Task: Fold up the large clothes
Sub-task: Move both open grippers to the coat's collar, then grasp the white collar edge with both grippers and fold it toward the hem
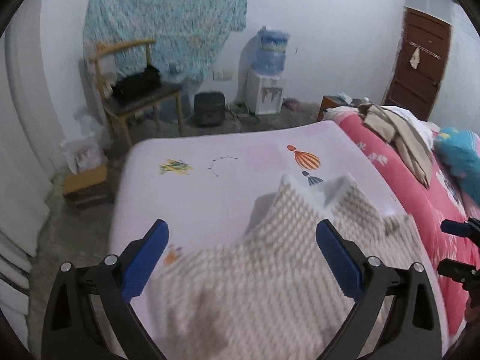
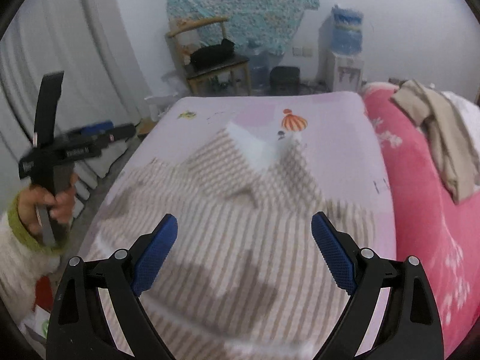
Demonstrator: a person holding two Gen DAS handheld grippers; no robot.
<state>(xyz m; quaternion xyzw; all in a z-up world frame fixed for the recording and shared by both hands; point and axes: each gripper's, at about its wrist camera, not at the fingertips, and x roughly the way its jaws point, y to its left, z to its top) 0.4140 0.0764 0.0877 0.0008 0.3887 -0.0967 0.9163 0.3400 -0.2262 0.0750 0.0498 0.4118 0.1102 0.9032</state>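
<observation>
striped garment (image 2: 240, 240) lies spread on the bed (image 1: 210, 192), collar toward 12 o'clock. left gripper (image 1: 241, 258) and right gripper (image 2: 244, 252) hover above it, jaws released and empty. judged next: grasp matching hem corners, lift evenly and fold toward the collar without dragging.

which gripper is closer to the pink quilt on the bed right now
Right. The right gripper hangs over the striped garment beside the pink quilt; the left gripper is farther away, beyond the garment's opposite edge.
</observation>
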